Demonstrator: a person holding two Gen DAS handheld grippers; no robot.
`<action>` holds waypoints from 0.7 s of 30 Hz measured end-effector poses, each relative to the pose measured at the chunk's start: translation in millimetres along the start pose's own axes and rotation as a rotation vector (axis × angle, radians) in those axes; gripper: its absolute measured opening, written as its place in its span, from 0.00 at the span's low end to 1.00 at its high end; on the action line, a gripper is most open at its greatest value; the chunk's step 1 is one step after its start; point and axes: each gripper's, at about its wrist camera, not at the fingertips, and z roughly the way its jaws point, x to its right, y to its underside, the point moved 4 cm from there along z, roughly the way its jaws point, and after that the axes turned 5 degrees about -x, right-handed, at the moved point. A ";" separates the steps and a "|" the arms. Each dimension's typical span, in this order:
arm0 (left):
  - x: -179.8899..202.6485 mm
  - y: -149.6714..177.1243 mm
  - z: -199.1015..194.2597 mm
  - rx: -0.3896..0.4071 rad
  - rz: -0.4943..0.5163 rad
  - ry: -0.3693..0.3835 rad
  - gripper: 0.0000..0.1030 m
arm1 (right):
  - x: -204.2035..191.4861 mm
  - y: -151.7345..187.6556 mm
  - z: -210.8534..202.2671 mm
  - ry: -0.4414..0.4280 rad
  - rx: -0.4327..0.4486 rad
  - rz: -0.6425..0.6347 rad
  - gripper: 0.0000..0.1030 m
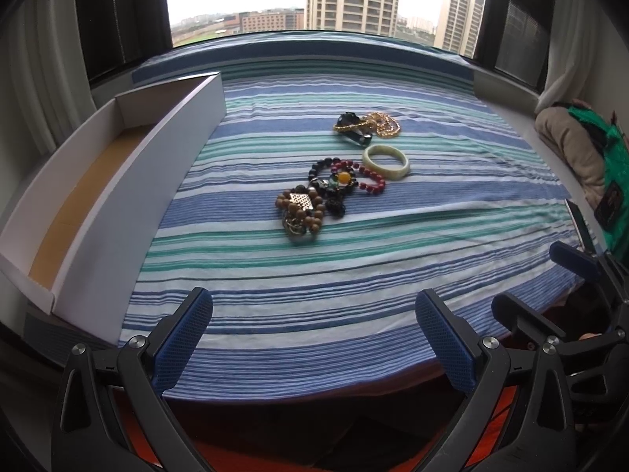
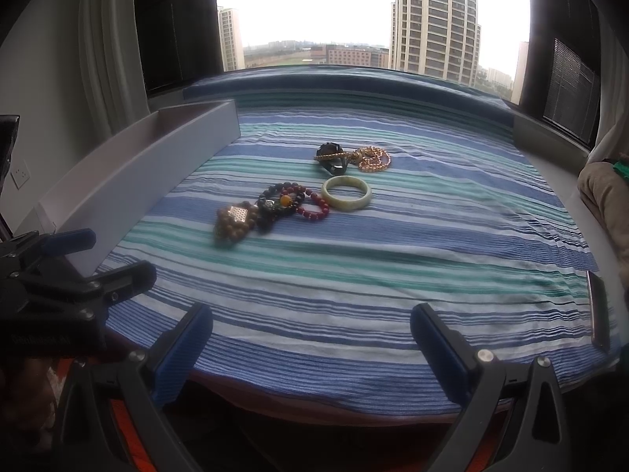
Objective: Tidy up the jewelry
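Jewelry waits untouched on a striped cloth (image 1: pixel 314 275) spread before a high-rise window, with both claws hanging back at the near edge. At far left, a long white box (image 1: pixel 129 181) lies empty along the cloth's side, the likely destination for the pieces. The left claw (image 1: pixel 314 338) stands wide and holds nothing. Toward the middle, a wooden bead bracelet (image 1: pixel 300 212) lies tangled with dark beads (image 1: pixel 328 181) and a red bead bracelet (image 1: pixel 369 179); just beside them rests a pale jade bangle (image 1: pixel 386 160), and behind it a gold chain (image 1: pixel 383 124) wound against a dark stone piece (image 1: pixel 348 120). The right claw (image 2: pixel 310 350) is likewise spread wide and empty, well short of the pile. The risk ahead lies in the tangle: a grab at one strand could drag its neighbours along, or snag the loose cloth and bunch it. The smooth bangle looks apt to slip from a shallow pinch.
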 end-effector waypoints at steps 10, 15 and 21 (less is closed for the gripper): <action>0.1 0.1 0.1 -0.001 0.000 0.000 1.00 | 0.9 -0.5 -0.3 0.002 0.002 -0.004 0.99; 0.8 0.1 -0.1 -0.003 -0.001 -0.001 1.00 | -0.8 -0.4 1.0 0.001 -0.001 -0.010 0.99; 0.5 -0.1 -0.1 -0.001 -0.001 -0.001 1.00 | -1.6 -0.2 -0.8 0.003 0.002 -0.012 0.99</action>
